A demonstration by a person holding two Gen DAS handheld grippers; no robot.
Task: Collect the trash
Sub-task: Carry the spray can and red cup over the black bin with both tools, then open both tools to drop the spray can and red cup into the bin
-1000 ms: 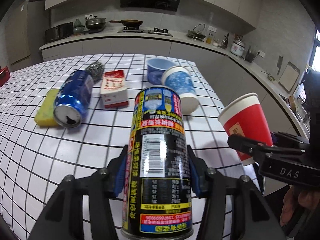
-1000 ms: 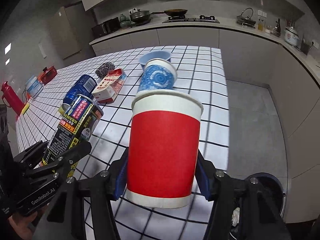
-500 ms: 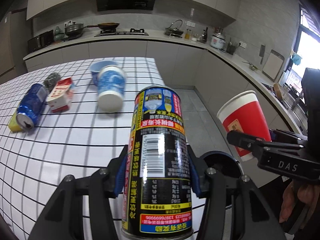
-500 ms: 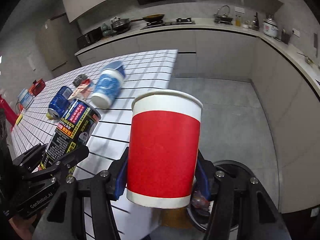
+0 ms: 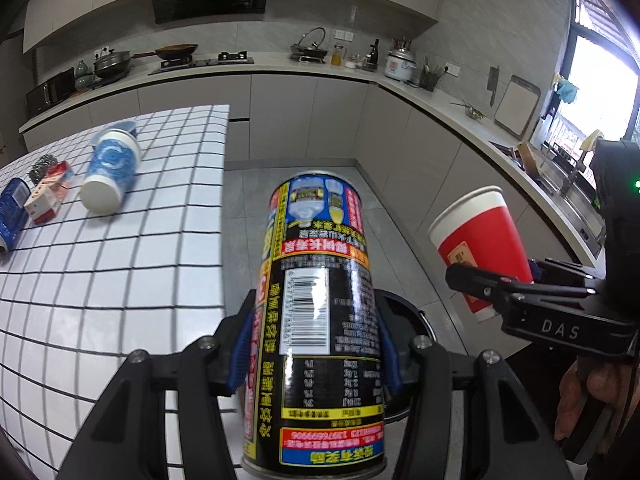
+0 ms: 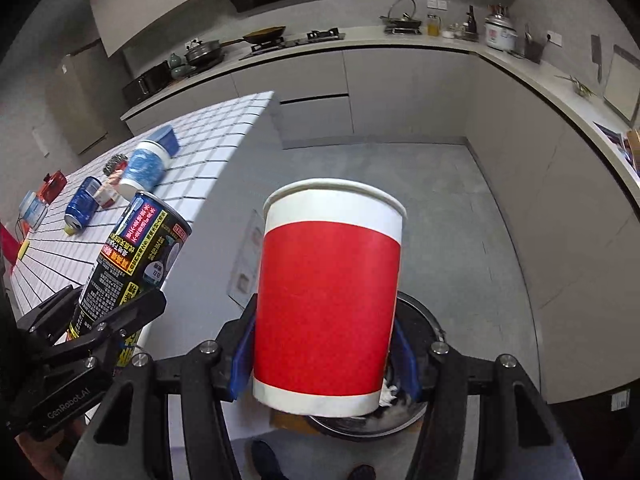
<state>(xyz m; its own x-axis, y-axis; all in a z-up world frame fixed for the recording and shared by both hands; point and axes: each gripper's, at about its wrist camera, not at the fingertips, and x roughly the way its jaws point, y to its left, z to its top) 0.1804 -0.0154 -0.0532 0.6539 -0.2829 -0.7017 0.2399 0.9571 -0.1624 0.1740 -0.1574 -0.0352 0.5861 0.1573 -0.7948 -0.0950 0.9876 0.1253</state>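
Table (image 5: 120, 264) edge runs down the left of both views; right of it, bare grey floor (image 6: 460, 208) out to the counter cabinets, which curve round the back and right. Both held items hang off the table, over the floor.

Bin (image 6: 420, 320): round, dark-rimmed, on the floor just off the table corner. Right wrist view shows its rim directly behind and below the cup (image 6: 328, 312), with white scraps inside. Left wrist view shows only a dark arc of the bin (image 5: 404, 312) behind the can (image 5: 320, 320).

Left wrist view only: window at far right, and a hand (image 5: 588, 396) on the right gripper's handle. Right wrist view only: shoe tips at the bottom edge, a yellow sponge (image 6: 24, 249) at the table's near left.

Left on the table, well back from its edge: blue-white cup (image 5: 110, 172) on its side, small carton (image 5: 50, 196), blue can (image 5: 12, 216), steel scrubber (image 5: 42, 165).

Left gripper (image 5: 316, 352): blue pads clamped on both sides of the can, which stands upright.
Right gripper (image 6: 324, 356): pads pressed against the cup's lower sides, cup upright, mouth up.
Can and cup side by side, apart.
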